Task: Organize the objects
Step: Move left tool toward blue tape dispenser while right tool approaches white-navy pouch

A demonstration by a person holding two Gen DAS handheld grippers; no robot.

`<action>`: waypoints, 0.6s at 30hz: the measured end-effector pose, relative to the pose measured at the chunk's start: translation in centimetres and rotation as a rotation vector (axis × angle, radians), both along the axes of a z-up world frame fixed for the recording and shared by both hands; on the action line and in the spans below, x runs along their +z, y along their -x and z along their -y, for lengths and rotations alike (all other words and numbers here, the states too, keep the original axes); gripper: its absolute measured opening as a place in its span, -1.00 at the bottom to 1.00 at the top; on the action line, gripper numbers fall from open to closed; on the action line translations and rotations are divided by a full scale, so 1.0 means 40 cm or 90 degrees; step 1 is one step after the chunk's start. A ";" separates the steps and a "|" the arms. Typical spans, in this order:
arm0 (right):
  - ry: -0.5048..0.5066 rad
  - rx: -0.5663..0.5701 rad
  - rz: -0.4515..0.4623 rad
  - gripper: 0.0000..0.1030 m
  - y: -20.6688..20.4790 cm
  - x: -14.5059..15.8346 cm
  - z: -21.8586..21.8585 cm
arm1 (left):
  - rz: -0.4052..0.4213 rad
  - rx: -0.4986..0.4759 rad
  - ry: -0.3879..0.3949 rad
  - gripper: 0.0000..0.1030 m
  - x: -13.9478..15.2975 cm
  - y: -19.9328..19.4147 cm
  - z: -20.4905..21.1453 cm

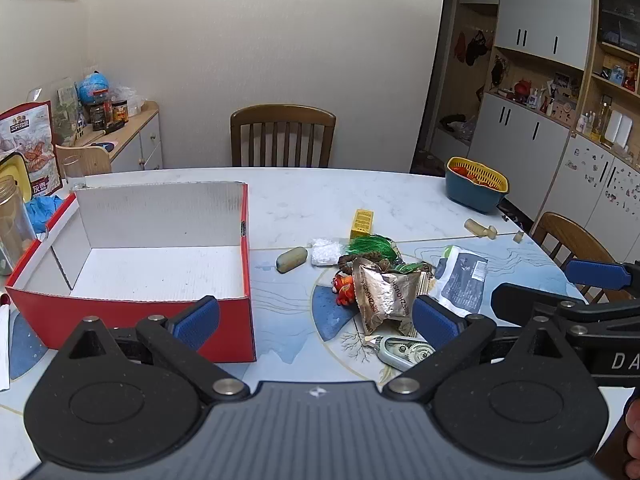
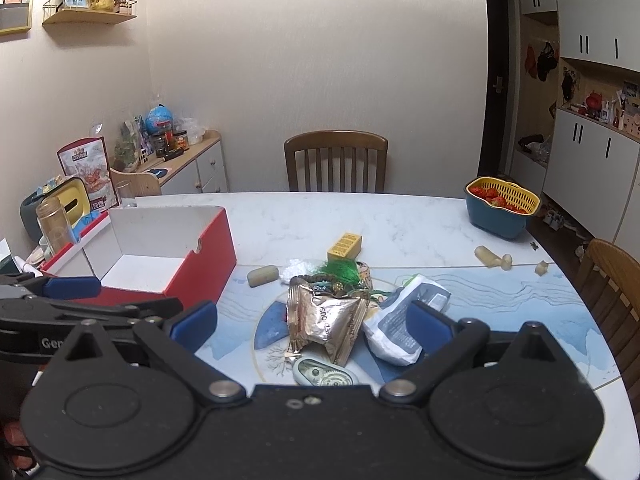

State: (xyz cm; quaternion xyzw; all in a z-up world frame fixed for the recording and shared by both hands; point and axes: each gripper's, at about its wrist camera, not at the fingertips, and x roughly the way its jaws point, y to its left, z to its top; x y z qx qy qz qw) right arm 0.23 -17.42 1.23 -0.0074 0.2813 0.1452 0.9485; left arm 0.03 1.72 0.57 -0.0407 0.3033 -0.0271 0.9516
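Both sets of jaws stand wide apart and hold nothing. The left gripper hangs above the table, one blue pad in front of the red box's near wall, the other over the near edge of the pile; whether either touches anything cannot be told. The right gripper hangs over the pile itself, its pads either side of the foil and the white pouch.

The red box sits on the left of the table, open at the top, white inside — nothing shows in it. At the far right a blue basket with a yellow strainer insert holds red fruit, apparently strawberries.

The things to sort lie in one heap at the table's middle, just right of the box:
- one crumpled foil wrapper
- one white pouch
- one green tassel
- one red toy, partly hidden
- one correction-tape dispenser, nearest the cameras
- one yellow block, behind the heap
- one small clear bag
- one beige cylinder, between box and heap

Well apart, toward the right edge, lie three more beige pieces.

One chair stands at the far side.
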 end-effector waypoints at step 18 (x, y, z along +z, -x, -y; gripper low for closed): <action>0.002 0.020 0.009 0.95 -0.017 -0.031 0.096 | -0.043 -0.008 0.041 1.00 -0.054 -0.036 0.075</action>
